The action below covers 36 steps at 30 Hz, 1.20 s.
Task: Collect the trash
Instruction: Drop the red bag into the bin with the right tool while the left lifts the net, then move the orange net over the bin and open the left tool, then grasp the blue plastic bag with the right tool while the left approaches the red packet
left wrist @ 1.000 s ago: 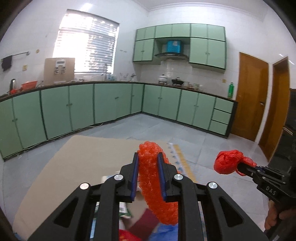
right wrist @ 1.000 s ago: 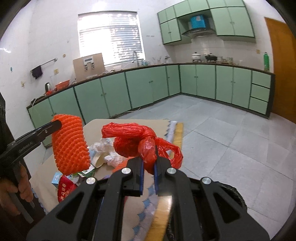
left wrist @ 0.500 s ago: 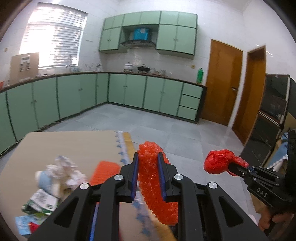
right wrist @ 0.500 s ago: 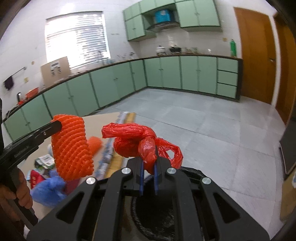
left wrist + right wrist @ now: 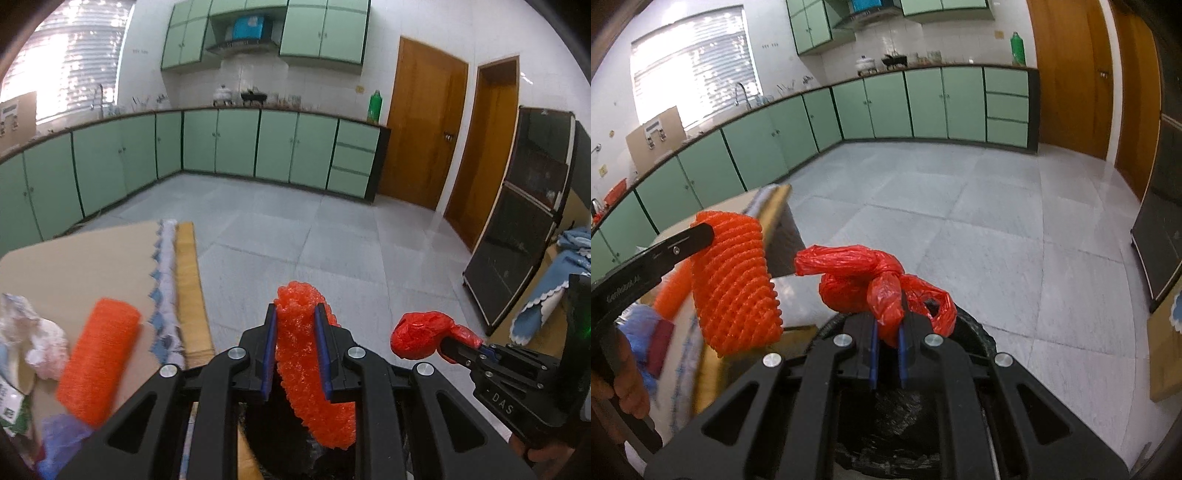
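While the left gripper [image 5: 295,347] clamps an orange foam net sleeve [image 5: 310,373], the right gripper [image 5: 886,350] pinches a knotted red plastic bag [image 5: 864,284]. Both items hang over the black-lined trash bin [image 5: 886,424] beside the table [image 5: 74,258]. On the table lie a 2nd orange foam sleeve [image 5: 98,362], crumpled white paper [image 5: 33,336] and a blue bag [image 5: 59,443].
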{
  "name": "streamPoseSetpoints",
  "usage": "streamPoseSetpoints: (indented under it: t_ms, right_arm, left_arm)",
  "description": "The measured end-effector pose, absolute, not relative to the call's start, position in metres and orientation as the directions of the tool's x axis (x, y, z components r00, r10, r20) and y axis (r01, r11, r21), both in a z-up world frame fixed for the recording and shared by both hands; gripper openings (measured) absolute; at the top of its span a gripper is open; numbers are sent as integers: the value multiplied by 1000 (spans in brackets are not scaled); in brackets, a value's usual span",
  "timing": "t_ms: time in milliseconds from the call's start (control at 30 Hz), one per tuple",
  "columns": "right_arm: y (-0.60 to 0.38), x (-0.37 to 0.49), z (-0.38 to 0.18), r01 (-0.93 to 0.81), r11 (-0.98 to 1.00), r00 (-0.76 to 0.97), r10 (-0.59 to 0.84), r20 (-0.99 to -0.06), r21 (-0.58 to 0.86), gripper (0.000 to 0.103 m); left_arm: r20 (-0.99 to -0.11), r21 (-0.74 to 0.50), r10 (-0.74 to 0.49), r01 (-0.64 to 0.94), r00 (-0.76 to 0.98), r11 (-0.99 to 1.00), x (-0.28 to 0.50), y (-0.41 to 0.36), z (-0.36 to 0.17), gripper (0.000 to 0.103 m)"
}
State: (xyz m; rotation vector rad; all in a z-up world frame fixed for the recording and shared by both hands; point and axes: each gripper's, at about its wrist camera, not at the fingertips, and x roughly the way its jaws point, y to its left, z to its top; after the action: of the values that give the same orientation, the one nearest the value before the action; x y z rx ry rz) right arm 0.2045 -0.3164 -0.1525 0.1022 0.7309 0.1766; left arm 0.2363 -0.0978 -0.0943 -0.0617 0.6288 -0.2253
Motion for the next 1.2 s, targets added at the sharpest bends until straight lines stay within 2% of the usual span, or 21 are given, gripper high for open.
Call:
streamPoseSetpoints:
  t_ms: [67,167,233,267,367,467,533,600,800,1000,1200]
  right_arm:
    - [-320,210,-163,-115,982,719,187,-669,151,11]
    - [-321,215,-170,-101,984,709,173,-684,145,22]
    - [-323,216,-172,-82,987,715,154,-682,137,42]
    - [-324,217,-172,-78,988,717,150,-680,136,45]
    - [-326,216,-169,-73,989,726,140,-674,127,50]
    - [-326,213,-160,-57,992,747,117,-654,112,66]
    - [-325,209,-152,-42,994,767,98,-635,103,81]
    - [-320,202,-139,-32,995,791,83,-607,94,90]
    - [-297,179,-107,-58,992,832,110,-543,112,95]
    - [-264,154,-85,-130,972,843,212,-494,195,96]
    - [-209,134,-73,-263,946,824,323,-465,192,96]
  left_arm:
    - [-601,-116,-228,199,766,973,244,-105,-105,20]
    - [-628,-120,-238,210,741,970,251,-112,-114,25]
    - [-634,-121,-238,210,735,970,252,-115,-117,36]
    - [-635,-121,-238,211,735,970,251,-116,-118,43]
    - [-629,-117,-236,210,741,971,248,-115,-115,48]
    - [-616,-112,-224,197,756,974,246,-108,-107,56]
    - [-599,-112,-211,180,773,977,239,-100,-97,62]
    - [-577,-108,-190,157,795,982,230,-88,-86,69]
    - [-531,-88,-114,80,839,993,193,-44,-58,77]
    - [-514,-46,0,-28,858,999,142,12,-40,79]
    - [-512,-12,139,-169,848,985,89,69,-35,79]
